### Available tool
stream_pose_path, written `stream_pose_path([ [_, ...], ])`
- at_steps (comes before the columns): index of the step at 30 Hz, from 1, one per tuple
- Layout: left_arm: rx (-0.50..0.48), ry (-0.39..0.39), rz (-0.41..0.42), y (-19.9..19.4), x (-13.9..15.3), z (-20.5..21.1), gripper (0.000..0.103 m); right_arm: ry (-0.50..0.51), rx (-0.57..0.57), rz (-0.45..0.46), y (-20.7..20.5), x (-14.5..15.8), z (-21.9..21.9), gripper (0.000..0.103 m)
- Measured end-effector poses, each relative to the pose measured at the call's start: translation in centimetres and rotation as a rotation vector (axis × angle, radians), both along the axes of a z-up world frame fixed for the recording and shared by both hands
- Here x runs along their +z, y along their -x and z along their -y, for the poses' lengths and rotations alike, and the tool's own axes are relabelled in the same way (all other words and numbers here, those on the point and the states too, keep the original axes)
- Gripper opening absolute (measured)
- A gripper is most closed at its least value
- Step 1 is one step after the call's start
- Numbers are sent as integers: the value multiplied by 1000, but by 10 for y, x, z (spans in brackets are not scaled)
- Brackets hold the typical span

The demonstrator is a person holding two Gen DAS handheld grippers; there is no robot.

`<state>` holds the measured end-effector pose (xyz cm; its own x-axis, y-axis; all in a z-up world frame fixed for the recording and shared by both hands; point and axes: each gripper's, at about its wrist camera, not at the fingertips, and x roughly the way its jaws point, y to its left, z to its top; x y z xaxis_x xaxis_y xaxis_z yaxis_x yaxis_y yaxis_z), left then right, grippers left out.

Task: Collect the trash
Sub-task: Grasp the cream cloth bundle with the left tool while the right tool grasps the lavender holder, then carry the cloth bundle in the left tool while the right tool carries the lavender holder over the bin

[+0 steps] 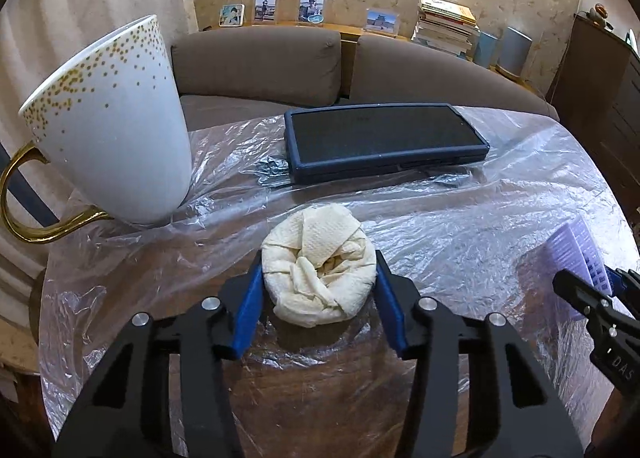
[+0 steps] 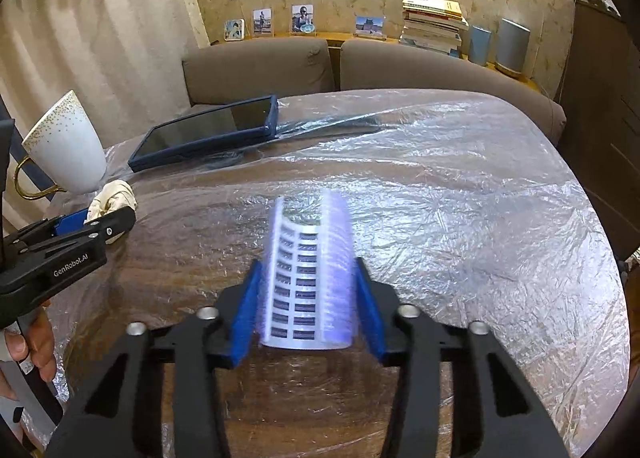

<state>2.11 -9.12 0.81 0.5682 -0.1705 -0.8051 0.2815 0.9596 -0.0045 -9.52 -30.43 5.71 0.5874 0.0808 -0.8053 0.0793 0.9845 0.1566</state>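
A round wooden table (image 2: pixel 280 410) is lying under a crinkled clear plastic sheet (image 2: pixel 460 186), with a brown fabric sofa (image 1: pixel 260 58) curving behind it. A dark tablet in a navy rubber case (image 1: pixel 384 140) is resting flat near the far edge, and a white ceramic mug with gold dots and a gold handle (image 1: pixel 116 130) is standing at the table's left rim.

The left gripper (image 1: pixel 319 278) is reaching forward low over the table, its blue pads (image 1: pixel 250 310) pinching a crumpled cream paper-towel wad (image 1: pixel 318 270). Its black side is reading "GenRobot.AI" in the right wrist view, and a bare hand (image 2: pixel 30 346) is holding its handle.

The right gripper (image 2: pixel 307 294) is pointing forward just above the table, jaws squeezing a curled lavender-white plastic strip with rows of dark printed rectangles (image 2: pixel 308 274); the strip is blurred, so its print is unreadable. In the left wrist view that gripper's body is showing letters that seem to read "DAS".
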Motion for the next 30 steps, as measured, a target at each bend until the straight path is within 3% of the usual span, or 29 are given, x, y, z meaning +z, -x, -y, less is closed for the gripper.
stream_pose_path([
  [30, -38, 91, 38, 87, 35, -9, 51, -161, 133, 7, 56, 26, 19, 42],
])
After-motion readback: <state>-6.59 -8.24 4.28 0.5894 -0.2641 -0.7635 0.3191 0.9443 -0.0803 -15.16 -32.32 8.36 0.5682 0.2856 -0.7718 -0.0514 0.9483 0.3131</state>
